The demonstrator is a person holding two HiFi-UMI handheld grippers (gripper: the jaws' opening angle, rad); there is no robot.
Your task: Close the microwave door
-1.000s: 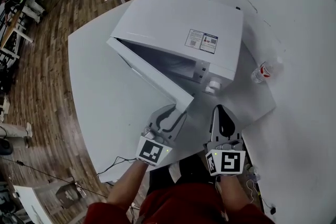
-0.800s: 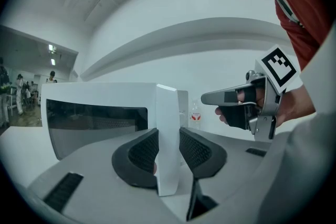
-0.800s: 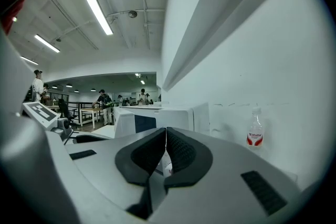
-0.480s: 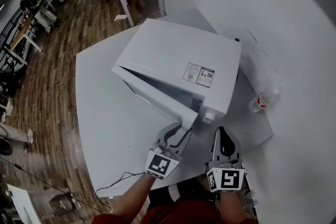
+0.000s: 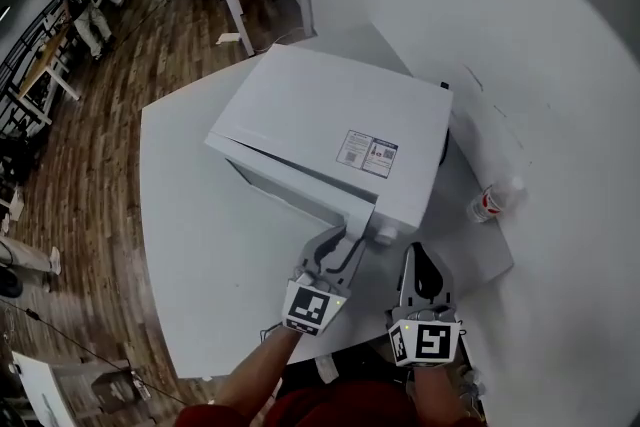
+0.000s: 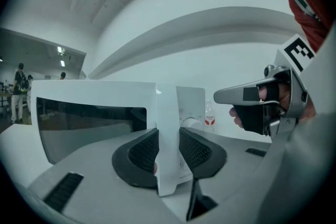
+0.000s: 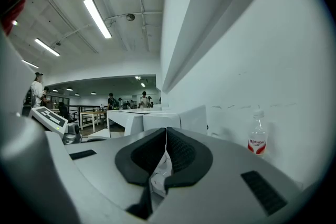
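The microwave (image 5: 320,110) has a two-part sticker (image 5: 366,154) on its top, but the print is too small to read. Faint grey lettering low on the door (image 6: 168,128) edge and the marks round the knob (image 6: 190,122) cannot be read either. The bottle (image 7: 256,136) wears a red label (image 7: 255,146) with white brand lettering that stays illegible, and the left gripper (image 5: 340,237) and right gripper (image 5: 418,257) each carry a black-and-white square marker (image 5: 309,309), a code pattern without words.
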